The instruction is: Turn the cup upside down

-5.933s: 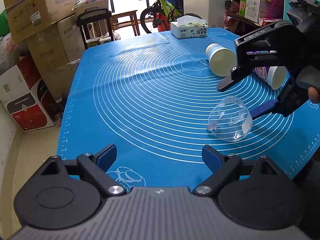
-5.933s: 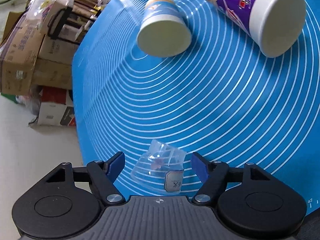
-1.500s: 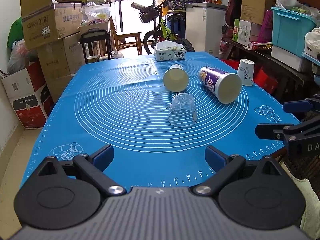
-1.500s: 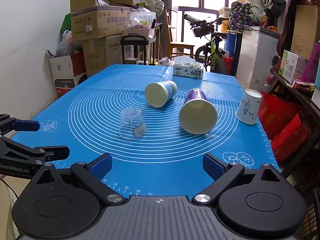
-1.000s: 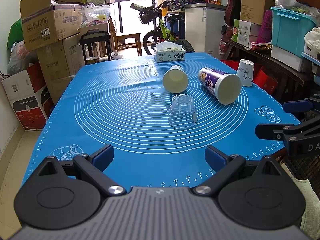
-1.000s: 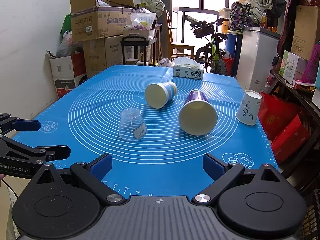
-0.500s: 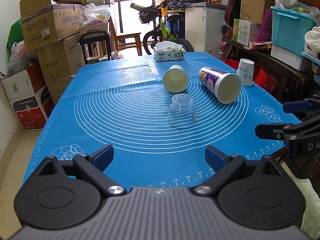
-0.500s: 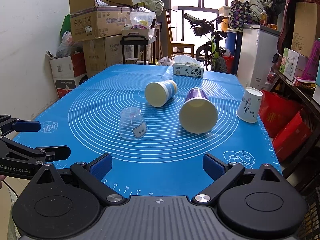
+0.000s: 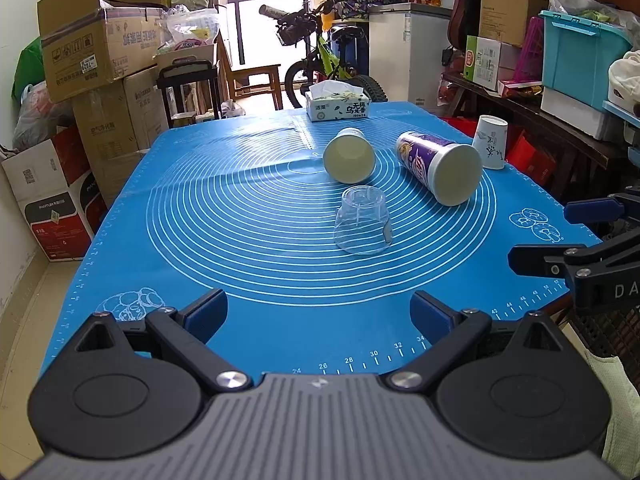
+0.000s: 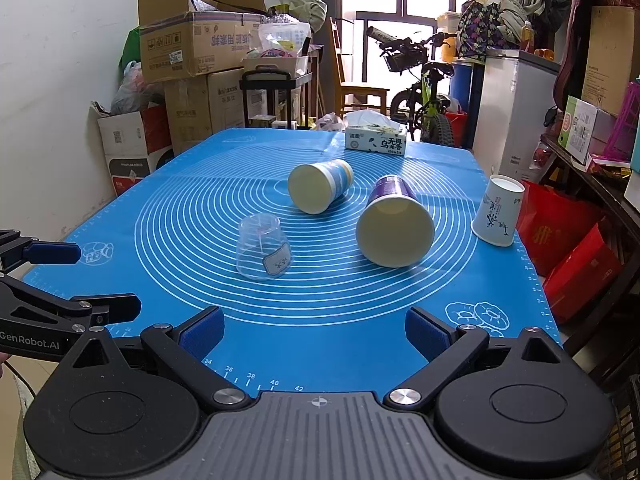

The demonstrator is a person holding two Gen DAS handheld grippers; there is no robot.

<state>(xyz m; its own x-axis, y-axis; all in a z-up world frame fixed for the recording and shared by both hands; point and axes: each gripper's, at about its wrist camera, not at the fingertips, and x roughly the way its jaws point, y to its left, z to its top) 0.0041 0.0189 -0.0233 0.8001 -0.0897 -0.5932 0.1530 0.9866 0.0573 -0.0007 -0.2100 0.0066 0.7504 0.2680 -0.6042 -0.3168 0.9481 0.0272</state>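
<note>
A clear plastic cup (image 9: 362, 220) stands upside down, mouth down, near the middle of the blue mat (image 9: 240, 216); it also shows in the right wrist view (image 10: 262, 253) with a small label on its side. My left gripper (image 9: 320, 314) is open and empty at the mat's near edge, well short of the cup. My right gripper (image 10: 314, 332) is open and empty at the near edge too. Each gripper shows in the other's view, the right one (image 9: 560, 236) and the left one (image 10: 60, 280).
A cream cup with a blue band (image 10: 318, 192) and a purple cup (image 10: 394, 226) lie on their sides behind the clear cup. A white paper cup (image 10: 498, 210) stands upside down at the right edge. A tissue box (image 10: 376, 140) sits at the far end. Boxes, a bicycle and shelves surround the table.
Earlier my right gripper was at the clear cup lying on its side. Now the cup stands mouth down and both grippers are back at the near edge; nothing has moved in the last second.
</note>
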